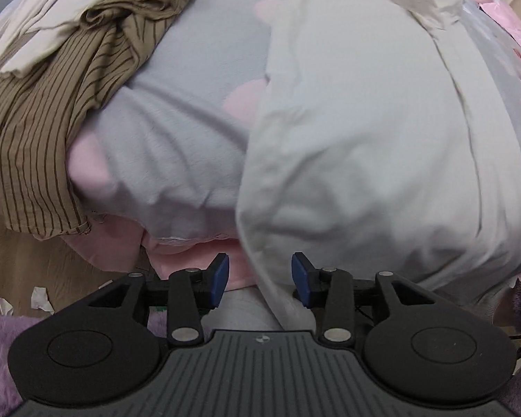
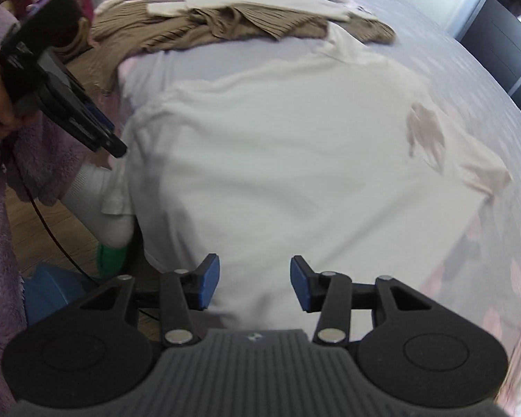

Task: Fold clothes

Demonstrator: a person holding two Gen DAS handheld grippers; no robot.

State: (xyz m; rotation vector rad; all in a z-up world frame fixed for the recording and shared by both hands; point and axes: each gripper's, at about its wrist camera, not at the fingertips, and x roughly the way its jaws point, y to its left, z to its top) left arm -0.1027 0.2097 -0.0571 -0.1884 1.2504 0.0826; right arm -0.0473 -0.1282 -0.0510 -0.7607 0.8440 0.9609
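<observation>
I have a white shirt (image 2: 278, 146) spread flat across the near corner of the bed (image 2: 434, 52), its hem draping over the edge toward me. One sleeve (image 2: 469, 170) reaches out at 2 o'clock in my right view, and the other lies toward 12 o'clock, near the pile. No fold line shows on the body, so it lies open, not yet a folded packet.

My right gripper (image 2: 255, 285) hovers over the hem, fingers (image 2: 208, 285) spread apart with nothing between them. My left gripper (image 1: 260, 278) sits at the shirt's left hem corner, at 9 o'clock in the right view. Its fingers (image 1: 220, 278) are also parted, and the cloth edge hangs in the gap, not pinched.

Beyond, at 11 o'clock, a heap waits: a brown striped garment (image 1: 52, 111) crumpled with a cream garment (image 1: 45, 17) on top. Neither is folded.

By my judgement, the white shirt is laid out ready for folding, and the sleeves, the body folds and the whole far pile remain.
</observation>
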